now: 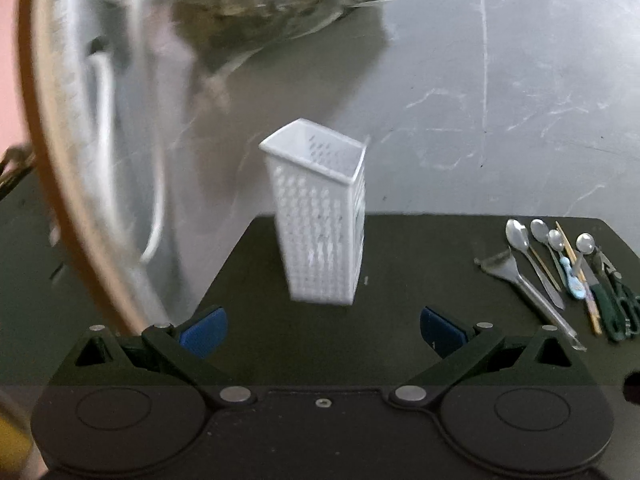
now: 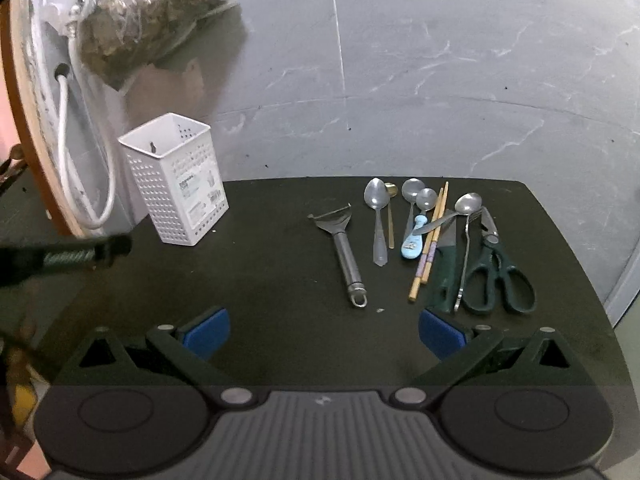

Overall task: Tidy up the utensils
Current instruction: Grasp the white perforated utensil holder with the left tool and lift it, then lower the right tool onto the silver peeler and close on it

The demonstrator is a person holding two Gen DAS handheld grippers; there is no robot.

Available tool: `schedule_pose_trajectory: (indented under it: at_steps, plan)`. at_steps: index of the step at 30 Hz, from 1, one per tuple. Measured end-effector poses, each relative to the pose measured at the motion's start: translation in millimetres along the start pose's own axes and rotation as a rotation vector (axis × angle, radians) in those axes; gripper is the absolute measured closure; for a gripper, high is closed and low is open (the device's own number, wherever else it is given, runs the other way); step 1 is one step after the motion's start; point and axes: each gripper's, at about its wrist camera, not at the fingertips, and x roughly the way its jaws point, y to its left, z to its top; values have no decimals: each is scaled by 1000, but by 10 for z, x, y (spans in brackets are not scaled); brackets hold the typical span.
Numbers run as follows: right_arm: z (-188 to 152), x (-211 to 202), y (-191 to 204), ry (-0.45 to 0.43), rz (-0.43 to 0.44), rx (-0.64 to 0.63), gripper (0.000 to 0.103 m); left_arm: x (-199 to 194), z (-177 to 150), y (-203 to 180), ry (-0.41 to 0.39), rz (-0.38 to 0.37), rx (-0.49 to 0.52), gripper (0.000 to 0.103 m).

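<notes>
Bare table (image 2: 280,272) between holder (image 2: 176,184) and peeler (image 2: 340,240), utensils (image 2: 432,232) crowded right

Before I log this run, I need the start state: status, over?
Left gripper open, empty. Right gripper open, empty. White caddy upright; utensils loose on the black table. Nothing blocking.

The left gripper (image 1: 323,330) points forward, its two blue-padded fingers (image 1: 206,330) spread wide with nothing between them. The right gripper (image 2: 324,330) is posed the same way, jaws wide apart and empty. A dark blurred bar at the left of the right wrist view may be the left gripper's body.
</notes>
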Motion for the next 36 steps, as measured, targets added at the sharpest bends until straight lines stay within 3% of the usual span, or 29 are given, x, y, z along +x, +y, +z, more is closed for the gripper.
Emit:
schedule_pose_trajectory:
  at_steps: [8, 17, 21, 22, 28, 36]
  plan:
    - [143, 231, 274, 43, -158, 58, 0, 971, 323, 133, -65, 3, 23, 1]
    - [162, 448, 407, 114, -216, 53, 0, 1402, 459, 219, -143, 6, 18, 1]
    - [180, 569, 357, 122, -224, 46, 0, 1424, 439, 230, -185, -56, 67, 18]
    - [190, 602, 336, 123, -223, 47, 0, 1429, 429, 223, -191, -73, 85, 22]
    - [321, 794, 298, 127, -180, 4, 0, 1422, 388, 229, -215, -109, 94, 24]
    - [748, 1248, 125, 189, -13, -52, 9, 1179, 265, 207, -235, -335, 179, 25]
